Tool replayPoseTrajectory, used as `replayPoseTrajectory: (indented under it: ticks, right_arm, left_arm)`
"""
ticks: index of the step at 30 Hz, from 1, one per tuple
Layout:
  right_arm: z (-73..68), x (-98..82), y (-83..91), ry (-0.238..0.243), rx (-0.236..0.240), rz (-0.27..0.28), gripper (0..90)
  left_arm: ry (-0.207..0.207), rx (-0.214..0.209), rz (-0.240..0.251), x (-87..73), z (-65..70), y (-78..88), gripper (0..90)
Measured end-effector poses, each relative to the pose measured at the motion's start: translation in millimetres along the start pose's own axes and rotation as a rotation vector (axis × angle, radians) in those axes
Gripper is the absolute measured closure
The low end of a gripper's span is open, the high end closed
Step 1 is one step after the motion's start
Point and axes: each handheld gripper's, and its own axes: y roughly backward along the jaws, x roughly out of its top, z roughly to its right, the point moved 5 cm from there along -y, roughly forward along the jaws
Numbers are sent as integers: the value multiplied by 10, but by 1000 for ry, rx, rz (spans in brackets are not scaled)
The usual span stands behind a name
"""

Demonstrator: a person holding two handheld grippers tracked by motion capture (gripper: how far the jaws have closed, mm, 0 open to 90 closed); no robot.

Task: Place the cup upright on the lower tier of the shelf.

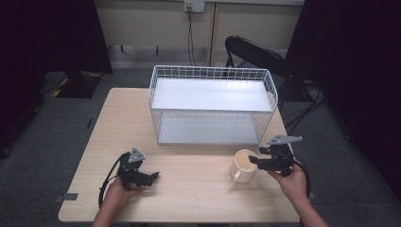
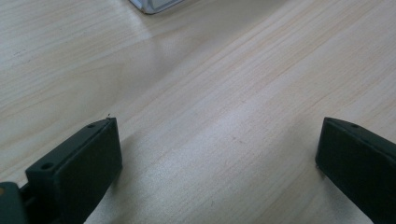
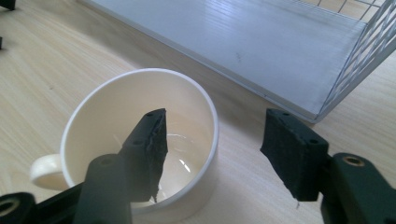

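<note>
From above, the cream mug (image 1: 243, 165) looks empty, sitting near the table's (image 1: 189, 189) right edge in front of a bare two-tier wire shelf (image 1: 213, 106). Left tongs (image 2: 217, 154) gape wide over plain wood. Right tongs (image 3: 219, 149) straddle the mug's wall, apart, probably not touching yet.

The high view looked forward and down from above the person's side, taking in the whole table (image 1: 189, 189) and the white wire shelf rack (image 1: 213, 104). The left gripper view sat close over bare tabletop (image 2: 219, 93), a rack corner (image 2: 154, 5) ahead of its jaws. The right gripper view looked steeply down at close range onto the cream mug (image 3: 140, 140), one jaw inside its rim, the rack's lower shelf (image 3: 243, 42) beyond; the high view shared mug (image 1: 243, 166) and rack.
</note>
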Motion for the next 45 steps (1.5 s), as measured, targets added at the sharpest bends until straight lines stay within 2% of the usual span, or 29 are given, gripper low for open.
replayPoseTrajectory:
  ticks: [10,14,19,26,33,36,38,45]
  right_arm:
    - [45,-21,-74,-26,-20,-24,553]
    - [49,-32,-97,-32,-21,-31,574]
    - [28,-16,-133,-23,-28,-45,625]
    - [-5,-38,-228,-21,-62,-102,679]
    - [-67,-45,-287,-1,-59,-119,782]
    - [-85,-40,-292,20,-80,-118,793]
    - [-82,-37,-281,12,-90,-119,802]
    - [-101,23,-238,39,-125,-71,824]
  left_arm:
    - [0,0,0,0,0,0,0]
    - [0,0,0,0,0,0,0]
    - [0,0,0,0,0,0,0]
    - [0,0,0,0,0,0,0]
    - [0,0,0,0,0,0,0]
    - [0,0,0,0,0,0,0]
    - [0,0,0,0,0,0,0]
    - [0,0,0,0,0,0,0]
